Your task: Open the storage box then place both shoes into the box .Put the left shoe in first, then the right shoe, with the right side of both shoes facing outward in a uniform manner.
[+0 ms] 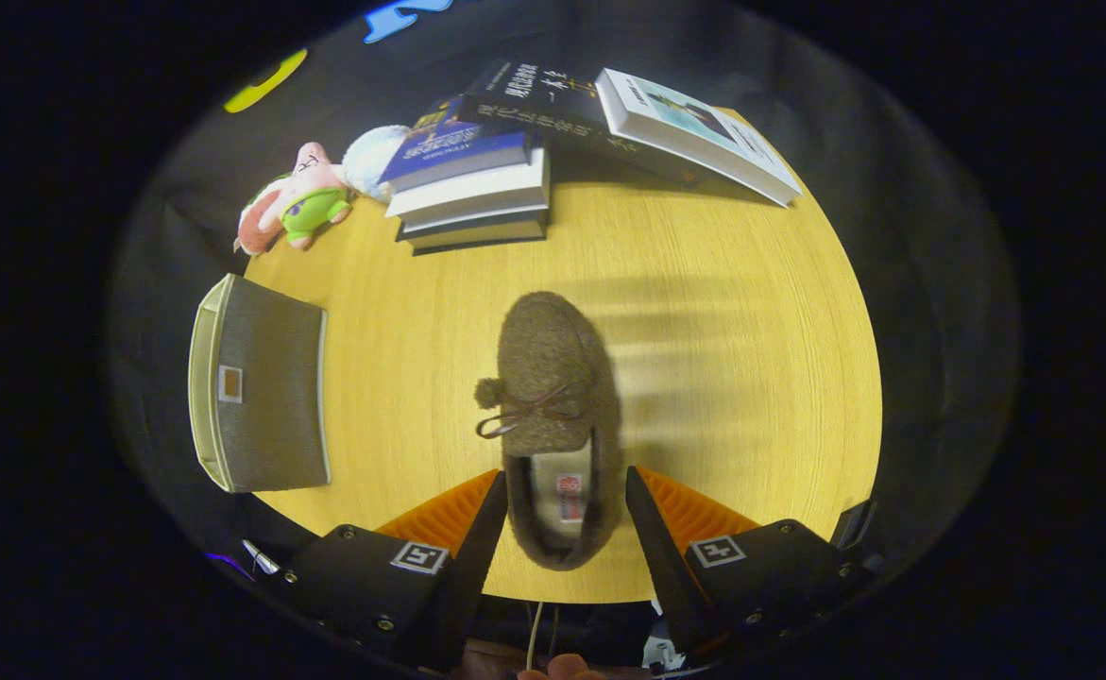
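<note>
Fingers of your gripper (564, 515) stand apart at lower centre of the frame, one on each side of the heel end of a brown slipper (553, 416); the left finger looks close against the shoe's wall, the right one shows a sliver of table between it and the shoe, so you are straddling it, not yet pinching it. Slipper lies sole-down on the yellow wooden table (732, 378), toe pointing away from you toward the upper middle of the frame, bow and pom-pom across the vamp, opening between your fingers. Storage box (260, 387) sits at the left of the frame, well apart from the shoe, grey fabric with a pale rim; whether it is open cannot be told from this angle, though the rim on its far left side hints at an open mouth. Beyond the shoe, upper middle, a stack of books (472, 189), with a white-covered book (694, 132) to upper right and a plush toy (297, 203) to upper left. My reading: you are at the pick of a shoe; which of the pair it is I cannot tell. Next move calls for closing squarely on the heel walls, low enough not to crush the collar, then lifting and swinging left to the box, keeping the shoe's right side turned outward.
</note>
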The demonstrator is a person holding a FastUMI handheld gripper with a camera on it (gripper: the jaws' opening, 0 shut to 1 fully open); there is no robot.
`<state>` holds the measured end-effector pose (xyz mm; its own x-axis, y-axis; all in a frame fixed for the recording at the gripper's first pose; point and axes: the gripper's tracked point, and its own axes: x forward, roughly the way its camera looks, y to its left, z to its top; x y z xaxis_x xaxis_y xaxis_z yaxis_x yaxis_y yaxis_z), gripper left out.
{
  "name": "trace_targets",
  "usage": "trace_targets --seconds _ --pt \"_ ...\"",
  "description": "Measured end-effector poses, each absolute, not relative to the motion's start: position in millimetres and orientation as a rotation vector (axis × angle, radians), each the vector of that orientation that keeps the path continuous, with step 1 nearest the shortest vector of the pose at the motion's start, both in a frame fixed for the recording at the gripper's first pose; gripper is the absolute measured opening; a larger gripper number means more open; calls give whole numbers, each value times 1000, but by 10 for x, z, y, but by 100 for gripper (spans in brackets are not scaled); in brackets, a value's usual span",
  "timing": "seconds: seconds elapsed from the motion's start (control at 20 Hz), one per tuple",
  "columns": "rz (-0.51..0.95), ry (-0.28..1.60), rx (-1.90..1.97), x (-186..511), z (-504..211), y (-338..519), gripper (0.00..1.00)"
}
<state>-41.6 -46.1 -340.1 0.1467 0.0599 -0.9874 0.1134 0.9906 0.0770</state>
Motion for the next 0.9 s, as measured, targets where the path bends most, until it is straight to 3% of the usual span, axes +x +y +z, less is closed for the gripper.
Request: trace_targets --seconds 0.45,0.5,0.6,0.65,0.75,0.9 --pt "-50 1513 106 -505 -3965 -589 78" --pt "-32 1510 147 -485 -4019 -521 74" --pt "-31 1519 171 -494 -4052 -486 42" --pt "-50 1509 169 -481 -4064 -557 32" --pt "-41 1522 155 -488 -4020 -546 1" --pt "-22 1495 156 -459 -3884 -486 1"
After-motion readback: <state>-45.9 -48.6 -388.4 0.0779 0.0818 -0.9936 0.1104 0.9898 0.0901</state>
